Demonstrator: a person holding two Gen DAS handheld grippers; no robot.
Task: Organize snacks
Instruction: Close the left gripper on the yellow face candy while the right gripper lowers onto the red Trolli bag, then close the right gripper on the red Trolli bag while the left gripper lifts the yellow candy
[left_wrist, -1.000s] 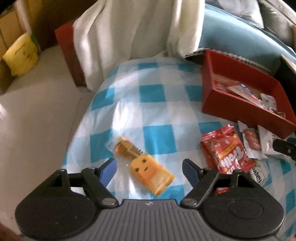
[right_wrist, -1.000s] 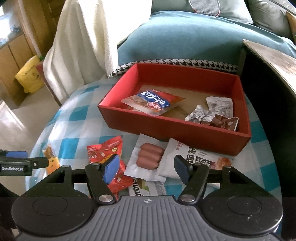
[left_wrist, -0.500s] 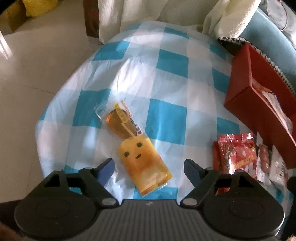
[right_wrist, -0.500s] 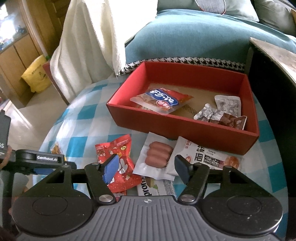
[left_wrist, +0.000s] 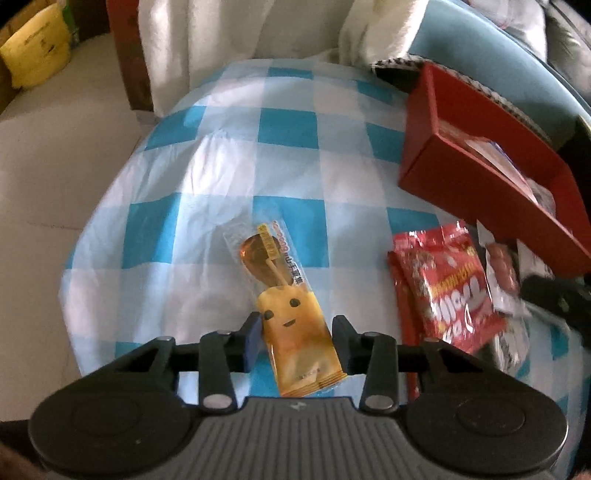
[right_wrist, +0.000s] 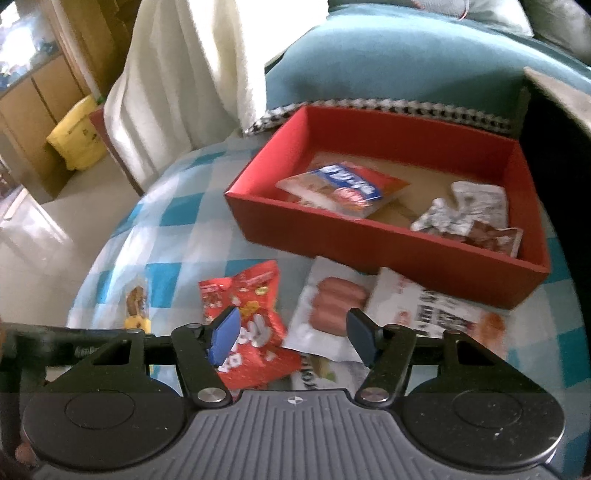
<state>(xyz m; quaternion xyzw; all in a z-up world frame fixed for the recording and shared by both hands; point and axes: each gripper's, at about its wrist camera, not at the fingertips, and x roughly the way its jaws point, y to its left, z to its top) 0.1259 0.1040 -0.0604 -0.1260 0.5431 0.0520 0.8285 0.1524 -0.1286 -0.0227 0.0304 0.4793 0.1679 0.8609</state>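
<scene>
Since the earlier frame, left gripper (left_wrist: 296, 341) has narrowed its fingers from wide apart to both sides of the yellow lollipop packet (left_wrist: 291, 317) on the checked cloth (left_wrist: 207, 177), touching or nearly so; a firm clamp cannot be told. Right wrist view: right gripper (right_wrist: 293, 334) spread wide above the red candy bag (right_wrist: 251, 328) and sausage pack (right_wrist: 330, 308), near the red box (right_wrist: 388, 240)

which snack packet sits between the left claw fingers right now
The yellow lollipop packet with the smiley face. It lies between the left claw fingers; the red candy bag and sausage pack lie off to the right.
</scene>
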